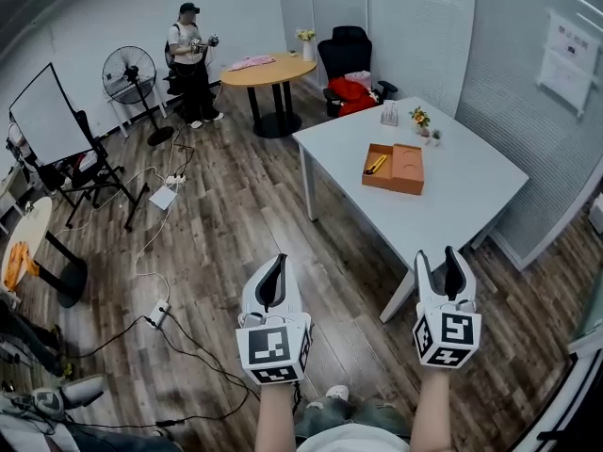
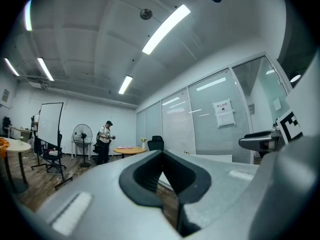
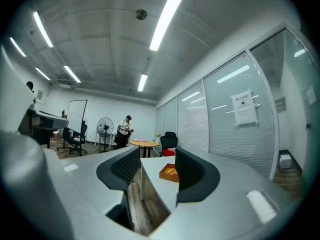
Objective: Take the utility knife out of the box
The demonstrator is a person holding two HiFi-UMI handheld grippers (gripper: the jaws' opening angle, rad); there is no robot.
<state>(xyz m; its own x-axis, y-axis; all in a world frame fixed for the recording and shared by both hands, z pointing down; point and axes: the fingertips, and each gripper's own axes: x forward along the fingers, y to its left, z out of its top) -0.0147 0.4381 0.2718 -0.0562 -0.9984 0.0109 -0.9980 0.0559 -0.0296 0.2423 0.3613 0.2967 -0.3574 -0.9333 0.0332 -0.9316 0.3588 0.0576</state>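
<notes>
knife: the utility knife [image 1: 376, 164], yellow, is lying in the left half of the box, untouched and well apart from both grippers.
box: the orange box [image 1: 409, 169] is sitting open near the middle of the white table [image 1: 471, 182], with potted flowers [image 1: 419, 118] just beyond it on the far side.
right gripper: the right gripper [image 1: 439, 264] is standing wide open and gripping nothing; I am pointing it toward the box.
left gripper: the left gripper [image 1: 276, 264] is sitting with its jaws pressed together, nothing in it.
stage: I am judging the reach as not yet begun, with the whole approach to the table pending.
risk 1: a power strip [image 1: 158, 314] with its cord is lying on the floor at near left, so I am risking a snag while walking in.
risk 2: the knife is hugging the box's left wall. Jaws coming in skewed are likely catching that wall and dragging the box, since nothing is bracing it.
risk 3: the table's near corner is sitting between me and the box, so a low approach is risking a bump.
head view only: this view is showing both grippers together, the floor clutter and which half is holding the knife.
right gripper view only: this view is framing the box and knife in the gap between its open jaws, far off.
left gripper view only: this view is showing its own tips meeting. The box is not showing there, only the table edge and the right gripper at far right.
</notes>
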